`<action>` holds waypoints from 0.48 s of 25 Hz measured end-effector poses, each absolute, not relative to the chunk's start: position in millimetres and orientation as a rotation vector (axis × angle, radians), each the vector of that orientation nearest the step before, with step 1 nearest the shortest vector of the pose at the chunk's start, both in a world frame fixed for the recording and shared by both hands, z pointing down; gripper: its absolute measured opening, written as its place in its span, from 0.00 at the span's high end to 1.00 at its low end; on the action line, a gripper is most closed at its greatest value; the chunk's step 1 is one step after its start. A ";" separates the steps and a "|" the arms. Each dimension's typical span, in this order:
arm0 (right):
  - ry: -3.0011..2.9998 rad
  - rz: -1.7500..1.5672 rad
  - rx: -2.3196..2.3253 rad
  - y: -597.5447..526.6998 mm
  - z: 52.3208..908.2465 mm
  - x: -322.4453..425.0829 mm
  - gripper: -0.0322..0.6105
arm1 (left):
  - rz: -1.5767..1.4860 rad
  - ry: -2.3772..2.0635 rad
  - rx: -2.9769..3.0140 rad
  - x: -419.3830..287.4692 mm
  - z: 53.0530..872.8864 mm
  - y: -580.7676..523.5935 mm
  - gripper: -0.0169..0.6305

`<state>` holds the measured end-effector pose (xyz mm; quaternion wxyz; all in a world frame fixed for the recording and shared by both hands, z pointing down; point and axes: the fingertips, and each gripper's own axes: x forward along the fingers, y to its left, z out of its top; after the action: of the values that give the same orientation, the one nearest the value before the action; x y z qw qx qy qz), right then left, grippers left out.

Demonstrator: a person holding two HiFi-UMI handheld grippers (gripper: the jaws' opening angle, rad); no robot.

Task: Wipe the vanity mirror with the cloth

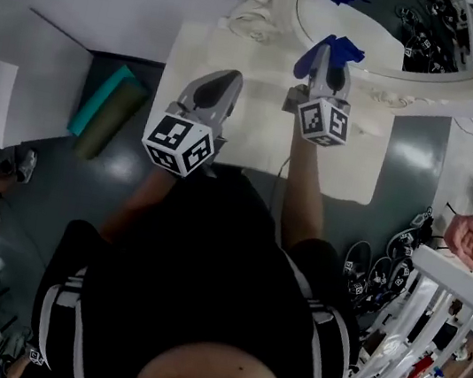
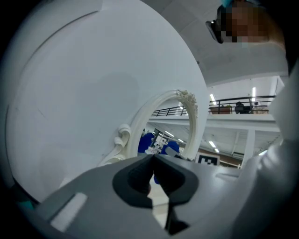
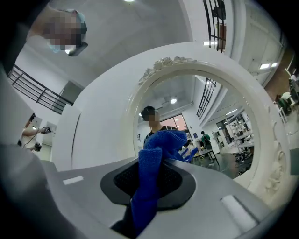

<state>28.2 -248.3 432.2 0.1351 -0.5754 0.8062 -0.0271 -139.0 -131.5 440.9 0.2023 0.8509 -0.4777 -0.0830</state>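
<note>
Both jaws of the right hand-held gripper (image 3: pixel 155 172) are clamped on the cloth (image 3: pixel 160 144), the mirror (image 3: pixel 219 116) faced straight ahead; the left hand-held gripper (image 2: pixel 153 163), closed empty, is held farther back.

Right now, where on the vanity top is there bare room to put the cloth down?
The tabletop is bare at its back left corner, ahead of the left gripper, and along its right edge, beside the right gripper. Crowded at the back: mirror frame and the held cloth.
</note>
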 end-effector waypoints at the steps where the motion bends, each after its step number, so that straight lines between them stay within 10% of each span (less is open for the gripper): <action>1: 2.333 -0.089 -1.691 -240.1 431.2 32.7 0.84 | -0.220 -1.316 2.391 -134.7 442.0 -130.5 0.96; 12: 2.266 -0.188 -1.921 -138.6 438.2 103.8 0.84 | -0.165 -1.273 2.590 -71.1 429.7 -114.9 0.96</action>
<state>103.8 -138.6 438.2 0.0822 -0.6432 0.7586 -0.0631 -71.1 -114.9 429.7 0.1250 0.8889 -0.4370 -0.0566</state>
